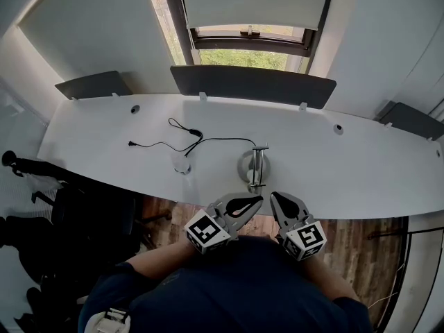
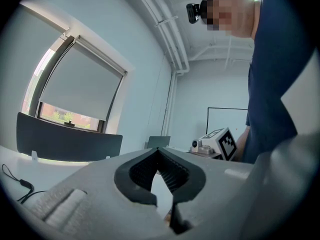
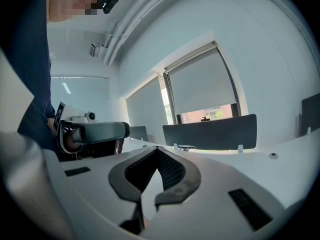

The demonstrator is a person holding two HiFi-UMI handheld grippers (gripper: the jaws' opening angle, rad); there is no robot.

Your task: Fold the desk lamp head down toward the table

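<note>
Both grippers hovering closed and empty, just short of the lamp.
Head view: slim silver desk lamp (image 1: 257, 165) is standing on the white desk (image 1: 361, 165), long axis running straight away from the left gripper (image 1: 255, 201) and right gripper (image 1: 275, 198), with the left one lining up closest. Left gripper view: jaws are sitting together, nothing between. Right gripper view: same.

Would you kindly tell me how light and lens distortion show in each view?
Head view: the wide lens bows the desk into an arc, and the window is the brightest patch. Left gripper view: black corner vignette; the left gripper looks soft near the lens. Right gripper view: same vignette; the window strip is bright.
</note>
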